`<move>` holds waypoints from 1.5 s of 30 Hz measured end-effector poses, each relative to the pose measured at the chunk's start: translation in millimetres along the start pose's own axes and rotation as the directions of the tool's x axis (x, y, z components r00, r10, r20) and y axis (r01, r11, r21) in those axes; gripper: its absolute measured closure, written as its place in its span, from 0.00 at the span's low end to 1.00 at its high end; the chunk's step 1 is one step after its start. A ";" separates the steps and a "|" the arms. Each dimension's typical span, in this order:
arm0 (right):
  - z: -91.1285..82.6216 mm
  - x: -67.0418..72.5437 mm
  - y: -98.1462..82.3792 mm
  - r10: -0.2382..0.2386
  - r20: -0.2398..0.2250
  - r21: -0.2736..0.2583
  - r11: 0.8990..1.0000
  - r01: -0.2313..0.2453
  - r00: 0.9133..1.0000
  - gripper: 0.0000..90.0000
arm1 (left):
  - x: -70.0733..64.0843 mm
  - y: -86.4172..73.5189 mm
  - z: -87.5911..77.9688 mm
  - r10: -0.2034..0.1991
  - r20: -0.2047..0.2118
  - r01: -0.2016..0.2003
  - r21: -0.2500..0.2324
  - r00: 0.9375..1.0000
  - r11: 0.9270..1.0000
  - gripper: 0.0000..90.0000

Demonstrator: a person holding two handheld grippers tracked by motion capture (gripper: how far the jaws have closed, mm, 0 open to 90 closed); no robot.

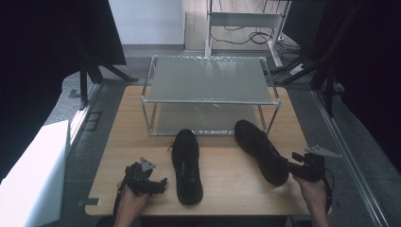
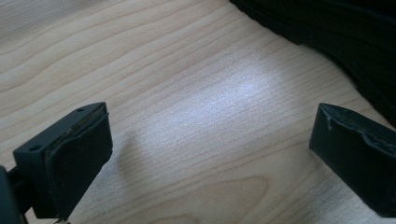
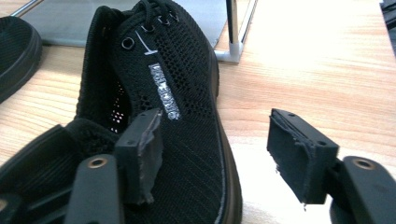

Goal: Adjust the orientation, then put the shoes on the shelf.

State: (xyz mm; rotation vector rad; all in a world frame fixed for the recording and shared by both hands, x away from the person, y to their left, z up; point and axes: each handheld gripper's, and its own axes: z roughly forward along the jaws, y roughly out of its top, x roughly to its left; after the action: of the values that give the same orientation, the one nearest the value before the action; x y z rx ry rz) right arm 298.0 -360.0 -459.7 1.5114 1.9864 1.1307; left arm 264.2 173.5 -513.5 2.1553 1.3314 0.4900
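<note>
Two black mesh shoes lie on the wooden table, toes toward the person. The left shoe lies in the middle, and the right shoe lies angled toward the right edge. My right gripper is at the right shoe's heel. In the right gripper view the right gripper stands open. One pad is over the shoe at its collar, and the other pad is off to the side, apart from the shoe. My left gripper is open over bare wood, left of the left shoe.
A two-tier metal rack with frosted shelves stands at the table's far side, its front leg just beyond the right shoe. The other shoe is off to the left. A white box sits beside the table at left.
</note>
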 end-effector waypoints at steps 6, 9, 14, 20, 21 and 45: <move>-4.9 -4.1 2.0 -0.025 0.008 -0.002 1.000 0.025 1.000 0.29 | 0.4 1.5 -3.4 -0.010 -0.005 0.010 -0.014 1.000 1.000 0.00; -10.0 -4.7 5.1 -0.036 0.009 -0.010 0.999 0.036 0.999 0.26 | -1.1 3.4 -6.8 -0.018 -0.003 0.018 -0.033 1.000 0.999 0.01; -16.3 -3.3 14.2 -0.057 -0.014 -0.024 0.998 0.057 0.998 0.23 | -3.3 8.5 -11.6 -0.030 0.002 0.030 -0.046 1.000 0.998 0.03; -14.1 -8.9 24.9 -0.051 -0.049 -0.024 0.998 0.050 0.998 0.18 | -5.3 19.7 -19.3 -0.049 0.013 0.050 -0.085 0.999 0.995 0.03; -13.0 -9.4 27.4 -0.051 -0.062 -0.022 0.999 0.050 0.997 0.16 | -5.6 22.0 -21.3 -0.051 0.015 0.053 -0.092 0.999 0.994 0.03; 61.0 -7.2 43.0 -0.080 -0.269 0.123 0.986 0.116 0.960 0.21 | -51.6 70.8 -8.3 -0.042 0.154 0.058 -0.104 0.987 0.993 0.00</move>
State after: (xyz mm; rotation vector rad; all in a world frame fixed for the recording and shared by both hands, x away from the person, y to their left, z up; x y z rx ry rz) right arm 370.5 -341.0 -463.0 1.3670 2.3332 1.2298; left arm 285.9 104.3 -463.7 2.0228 1.2434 0.3616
